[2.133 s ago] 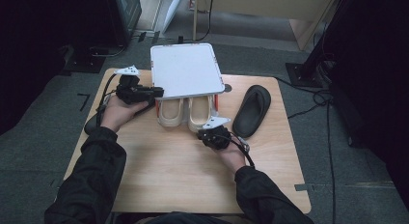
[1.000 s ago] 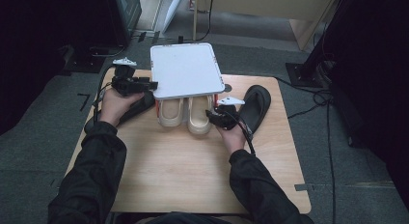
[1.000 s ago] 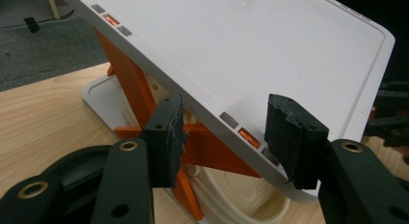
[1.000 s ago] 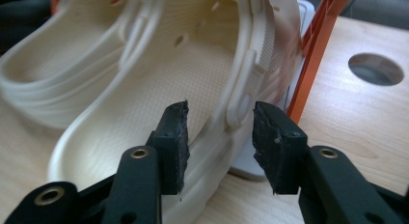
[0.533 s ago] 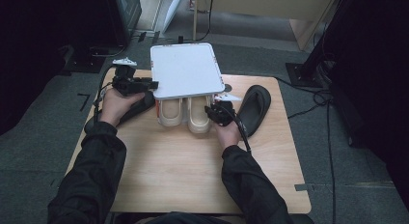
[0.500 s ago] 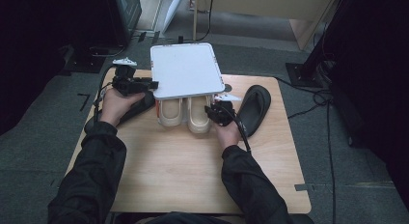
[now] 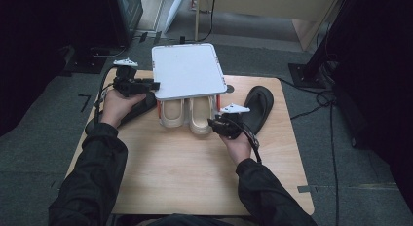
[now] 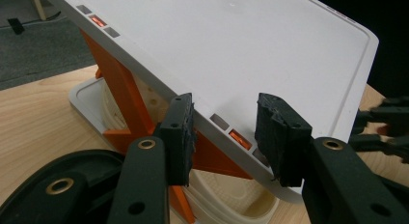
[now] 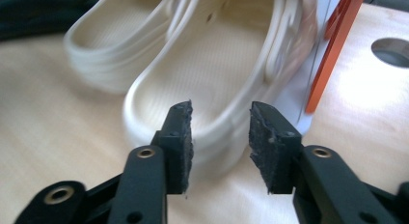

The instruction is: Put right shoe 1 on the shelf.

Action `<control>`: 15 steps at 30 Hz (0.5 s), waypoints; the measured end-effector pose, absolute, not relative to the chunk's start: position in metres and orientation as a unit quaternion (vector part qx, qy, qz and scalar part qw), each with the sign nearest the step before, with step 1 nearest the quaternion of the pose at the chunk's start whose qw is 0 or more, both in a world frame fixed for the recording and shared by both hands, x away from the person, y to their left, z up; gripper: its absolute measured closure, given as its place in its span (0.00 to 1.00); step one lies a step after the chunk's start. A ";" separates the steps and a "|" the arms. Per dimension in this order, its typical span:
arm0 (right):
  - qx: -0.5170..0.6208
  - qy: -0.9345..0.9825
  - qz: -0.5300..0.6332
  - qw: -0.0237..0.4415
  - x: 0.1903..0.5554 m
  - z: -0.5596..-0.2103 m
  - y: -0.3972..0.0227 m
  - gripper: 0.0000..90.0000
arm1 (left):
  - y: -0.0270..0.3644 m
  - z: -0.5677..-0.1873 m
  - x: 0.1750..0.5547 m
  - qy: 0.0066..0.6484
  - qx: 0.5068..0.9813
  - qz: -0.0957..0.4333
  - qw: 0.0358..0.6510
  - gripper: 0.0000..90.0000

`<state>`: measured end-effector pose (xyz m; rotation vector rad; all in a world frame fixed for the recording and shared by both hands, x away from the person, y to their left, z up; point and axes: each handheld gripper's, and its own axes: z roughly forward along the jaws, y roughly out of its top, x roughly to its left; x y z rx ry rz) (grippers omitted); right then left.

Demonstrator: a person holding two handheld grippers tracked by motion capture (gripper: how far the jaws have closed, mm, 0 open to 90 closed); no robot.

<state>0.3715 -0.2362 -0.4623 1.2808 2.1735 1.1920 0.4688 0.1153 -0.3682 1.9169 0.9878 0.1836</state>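
I sit at a wooden counter (image 7: pixel 185 162) with a hand-held gripper in each hand. At the far middle stands a small rack: a white tray (image 7: pixel 187 70) tilted on orange struts (image 8: pixel 118 84), over a pair of cream slippers (image 7: pixel 187 114) that lie side by side with their heels toward me. My left hand-held gripper (image 7: pixel 146 84) is at the tray's left edge. In its own view the jaws stand apart on either side of that rim (image 8: pixel 231 137); whether the pads press it I cannot tell for sure. My right hand-held gripper (image 7: pixel 214 123) is at the heel of the right slipper (image 9: pixel 202 108), jaws part open and just widened, with the heel rim ahead of the pads and nothing gripped. A black sandal (image 7: pixel 258 106) lies to the right of the rack, and another dark shoe (image 7: pixel 141 106) lies under my left hand.
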 end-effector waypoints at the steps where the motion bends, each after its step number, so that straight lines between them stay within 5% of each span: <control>1: 0.449 0.770 0.419 0.172 0.365 -0.460 -0.237 0.68 | 0.116 -0.368 0.469 0.402 0.782 0.075 0.470 0.65; 15: 0.383 0.821 0.404 0.128 0.333 -0.476 -0.227 0.79 | 0.120 -0.369 0.474 0.395 0.784 0.061 0.475 0.67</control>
